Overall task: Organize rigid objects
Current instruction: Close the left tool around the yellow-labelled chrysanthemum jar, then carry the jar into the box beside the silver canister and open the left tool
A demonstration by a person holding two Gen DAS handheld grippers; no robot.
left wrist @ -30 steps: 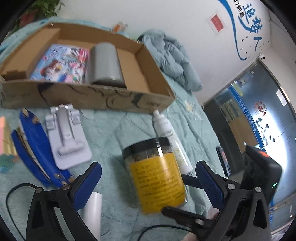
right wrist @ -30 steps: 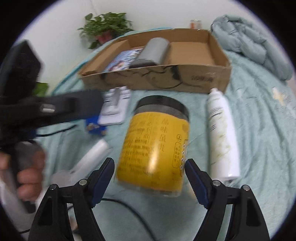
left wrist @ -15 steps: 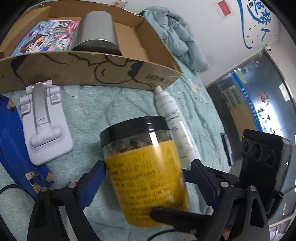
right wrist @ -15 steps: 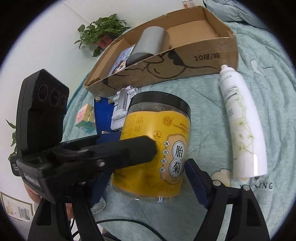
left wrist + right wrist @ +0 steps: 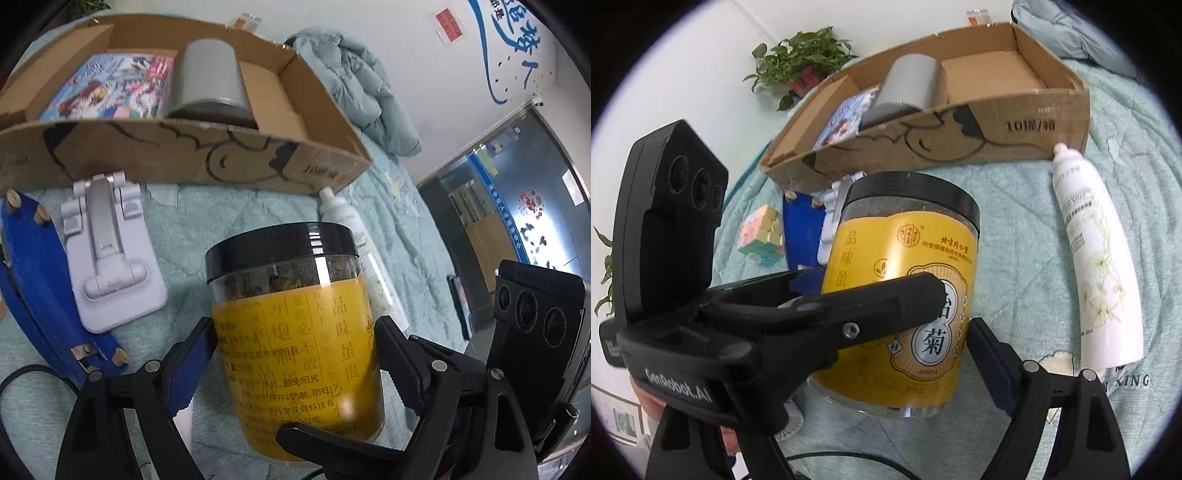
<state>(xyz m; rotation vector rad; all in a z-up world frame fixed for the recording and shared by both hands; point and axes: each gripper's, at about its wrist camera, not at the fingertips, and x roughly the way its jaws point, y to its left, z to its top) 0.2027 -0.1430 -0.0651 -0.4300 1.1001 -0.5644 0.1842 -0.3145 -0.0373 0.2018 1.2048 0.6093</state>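
Pale green quilted bedding [image 5: 229, 218] fills the scene, with a cardboard box [image 5: 184, 155] lying at the back. Upright near the front stands a yellow-labelled jar [image 5: 295, 332] with a black lid. Its sides are touched by the closing pads of the left gripper [image 5: 295, 347]. The right gripper [image 5: 897, 354] is opening around that jar, its visible pad just clear. Beside it lies a white spray bottle [image 5: 1097, 266].

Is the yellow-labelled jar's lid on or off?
On. The black lid sits flush on the yellow-labelled jar, covering its mouth in both wrist views; whether it is screwed tight cannot be told.
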